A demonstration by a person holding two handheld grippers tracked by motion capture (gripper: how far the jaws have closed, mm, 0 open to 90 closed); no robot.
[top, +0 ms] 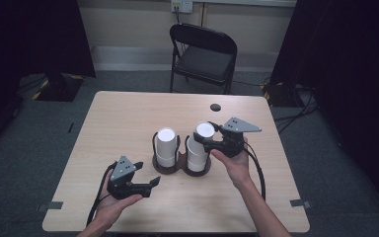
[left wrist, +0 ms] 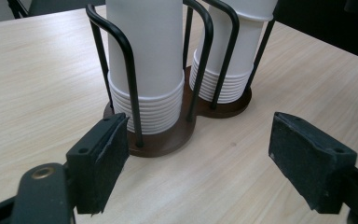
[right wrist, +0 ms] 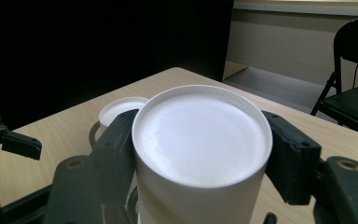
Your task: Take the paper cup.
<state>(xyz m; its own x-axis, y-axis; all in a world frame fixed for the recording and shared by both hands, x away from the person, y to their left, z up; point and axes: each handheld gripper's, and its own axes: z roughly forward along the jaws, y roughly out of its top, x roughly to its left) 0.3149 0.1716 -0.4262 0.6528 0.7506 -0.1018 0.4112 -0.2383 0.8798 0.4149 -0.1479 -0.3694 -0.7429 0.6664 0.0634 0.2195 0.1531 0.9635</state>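
Note:
Two stacks of upturned white paper cups stand in a black wire holder with a brown base (top: 180, 169) at the table's middle. My right gripper (top: 206, 132) is shut on the top cup (top: 205, 129) of the right stack (top: 196, 155), its jaws pressing both sides just under the cup's bottom (right wrist: 200, 135). The left stack (top: 166, 145) stands untouched beside it. My left gripper (top: 147, 173) is open near the front of the table, a short way from the holder. In the left gripper view its jaws stand wide apart, facing the near stack (left wrist: 144, 56) and the holder base (left wrist: 168, 140).
A black folding chair (top: 205, 54) stands behind the table's far edge. A small round hole (top: 215, 107) sits in the tabletop at the back right. Cables lie on the floor at the right (top: 296, 106). Dark curtains hang on both sides.

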